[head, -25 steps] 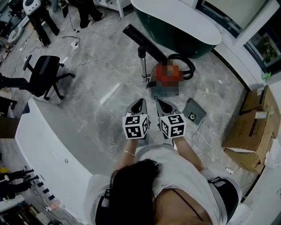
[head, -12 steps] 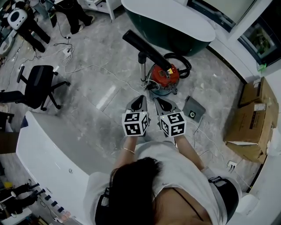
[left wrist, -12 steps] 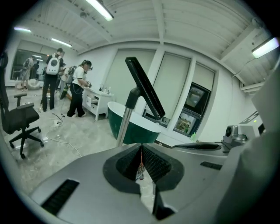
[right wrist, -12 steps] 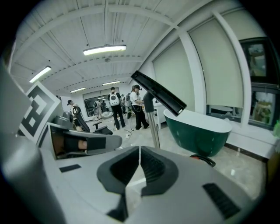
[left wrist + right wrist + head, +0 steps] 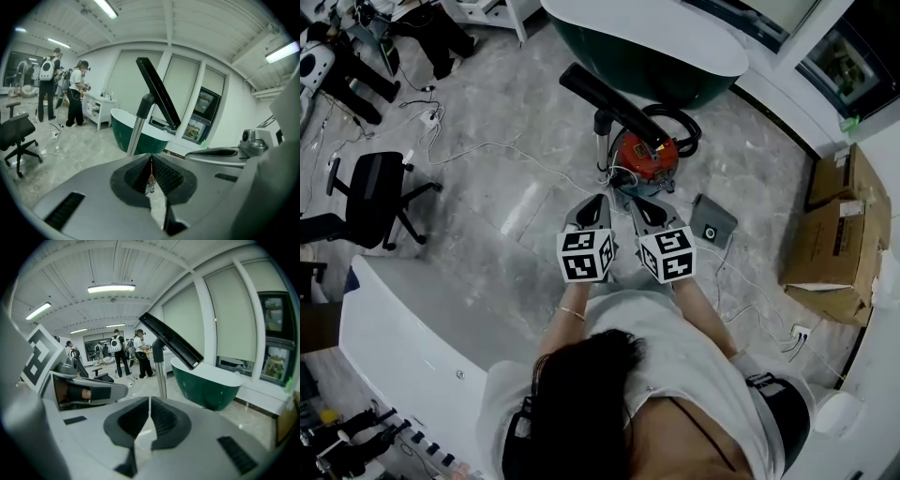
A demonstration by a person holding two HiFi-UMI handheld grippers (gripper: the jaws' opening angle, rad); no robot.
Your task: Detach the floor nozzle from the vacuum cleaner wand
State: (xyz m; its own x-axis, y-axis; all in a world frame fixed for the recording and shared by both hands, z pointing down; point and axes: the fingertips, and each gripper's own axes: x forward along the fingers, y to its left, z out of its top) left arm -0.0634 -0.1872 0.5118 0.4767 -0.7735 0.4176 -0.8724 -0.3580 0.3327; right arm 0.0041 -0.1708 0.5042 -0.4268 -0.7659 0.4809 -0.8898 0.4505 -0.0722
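My left gripper [image 5: 600, 200] and right gripper [image 5: 635, 202] are closed, empty, side by side. Just ahead: upright wand [image 5: 602, 147], floor nozzle [image 5: 607, 101] tilted atop it, red canister [image 5: 639, 156] beside. Green bathtub [image 5: 649, 58] beyond; open floor [image 5: 516, 94] leftward.

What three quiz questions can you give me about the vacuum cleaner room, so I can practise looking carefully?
1. True or false: the left gripper and the right gripper are both shut and holding nothing.
2. What colour is the body of the vacuum cleaner? A red, B blue, C yellow.
3. Fill in the gap: the black floor nozzle sits at the ___ end of the upright wand.

Key: 1 true; 2 A; 3 top.
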